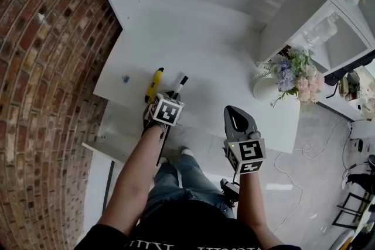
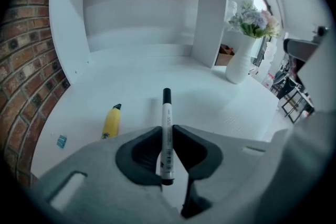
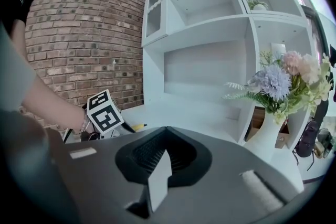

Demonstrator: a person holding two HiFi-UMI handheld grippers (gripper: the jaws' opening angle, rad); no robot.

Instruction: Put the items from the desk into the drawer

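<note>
Marker [image 2: 166, 113], white with a black cap, is clamped between the jaws of the left gripper [image 2: 167, 131], which press on its barrel from both sides. Its capped end points away over the desk [image 2: 220, 107], close to the near edge and in the left half (whether it rests on the surface or hangs just above it cannot be made out). Just to its left lies a yellow pen-like item [image 2: 111, 122] with a dark tip, roughly parallel to it. Further left, near the desk's left edge by the brick wall [image 1: 41, 67], sits a small blue item [image 2: 62, 140], too small to identify. The right gripper [image 3: 167, 131] hangs off the near edge, well apart from the marker, with its jaws brought together and nothing between them. Toward the desk's right edge stands a white vase of flowers [image 2: 240, 60], beside the white shelving [image 3: 210, 8].
</note>
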